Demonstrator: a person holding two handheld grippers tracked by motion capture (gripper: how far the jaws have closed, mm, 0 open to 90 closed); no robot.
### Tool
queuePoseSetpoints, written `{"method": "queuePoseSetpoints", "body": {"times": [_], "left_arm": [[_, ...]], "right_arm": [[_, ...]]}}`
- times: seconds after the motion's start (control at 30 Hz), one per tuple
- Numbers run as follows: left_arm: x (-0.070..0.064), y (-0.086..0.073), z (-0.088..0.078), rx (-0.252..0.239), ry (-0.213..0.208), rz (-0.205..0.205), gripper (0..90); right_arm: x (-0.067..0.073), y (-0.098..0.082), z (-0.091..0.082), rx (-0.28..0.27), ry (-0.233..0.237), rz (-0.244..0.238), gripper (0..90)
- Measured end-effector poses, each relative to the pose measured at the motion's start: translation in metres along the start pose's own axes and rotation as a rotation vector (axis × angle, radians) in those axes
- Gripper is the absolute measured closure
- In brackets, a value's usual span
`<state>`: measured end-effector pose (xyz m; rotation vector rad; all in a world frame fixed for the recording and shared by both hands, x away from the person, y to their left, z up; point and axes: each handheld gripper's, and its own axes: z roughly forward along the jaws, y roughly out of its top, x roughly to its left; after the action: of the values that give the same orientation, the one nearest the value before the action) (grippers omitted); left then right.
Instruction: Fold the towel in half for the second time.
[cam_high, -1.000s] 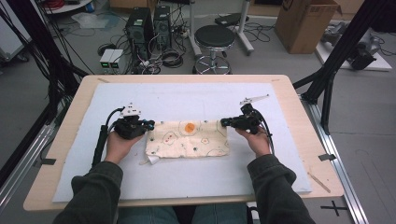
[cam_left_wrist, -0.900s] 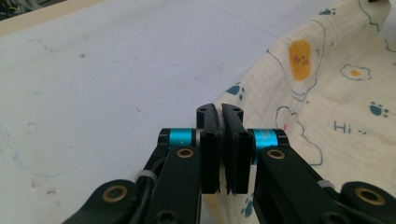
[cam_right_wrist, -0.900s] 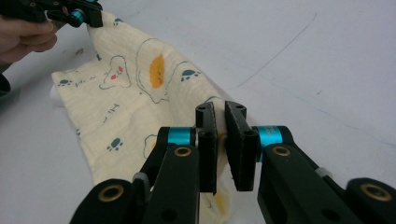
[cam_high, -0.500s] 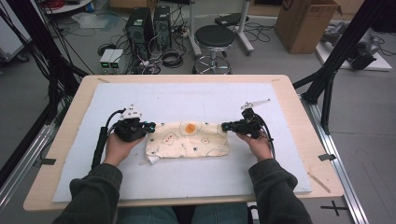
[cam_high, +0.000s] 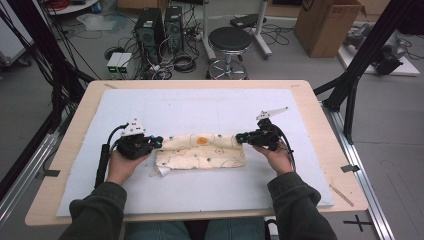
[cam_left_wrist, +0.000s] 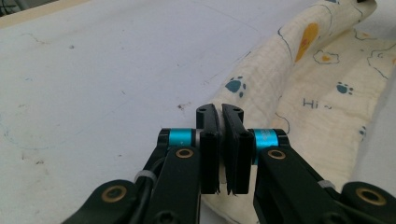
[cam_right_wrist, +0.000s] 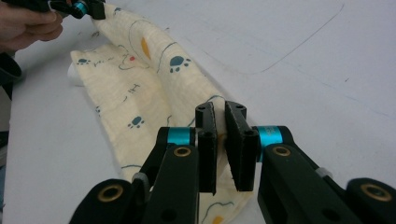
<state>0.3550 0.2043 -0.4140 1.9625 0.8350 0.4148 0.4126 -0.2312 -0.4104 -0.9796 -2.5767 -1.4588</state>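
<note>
Nearest me, the person's dark sleeves come in over the front edge of the wooden bench, which is covered by a large white mat. Each hand carries a hand-held gripper. The left hand-held gripper sits at the left end of a cream patterned cloth, and its jaws are pressed nearly together with the cloth's edge pinched between them; in the left gripper view the fabric runs up from the jaws, printed with blue paw prints, an orange blob and the word "Hi". The right hand-held gripper is at the cloth's right end, jaws drawn close on a fold of the same fabric; the right gripper view shows the cloth stretching away to the other hand.

The cloth lies folded lengthwise into a long band at the middle of the mat, slightly rumpled, with a small white tag sticking out at its near left corner.

Beyond the bench, on the floor, stand a black round stool, two computer towers amid tangled cables, and a cardboard box to the right.
</note>
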Motion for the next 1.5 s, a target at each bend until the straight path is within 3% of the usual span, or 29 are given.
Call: {"method": "queuePoseSetpoints", "body": {"times": [0.33,0.87,1.5], "left_arm": [[-0.007,-0.003,-0.005,-0.002,-0.023,0.033,85.2],[-0.022,-0.018,-0.009,0.061,-0.058,0.097,84.5],[-0.038,-0.021,-0.012,0.136,-0.072,0.175,83.3]], "right_arm": [[0.005,-0.009,-0.003,0.006,0.008,-0.021,83.2],[0.018,-0.026,-0.005,0.033,0.015,-0.059,82.6],[0.029,-0.042,-0.008,0.062,0.01,-0.089,79.8]]}}
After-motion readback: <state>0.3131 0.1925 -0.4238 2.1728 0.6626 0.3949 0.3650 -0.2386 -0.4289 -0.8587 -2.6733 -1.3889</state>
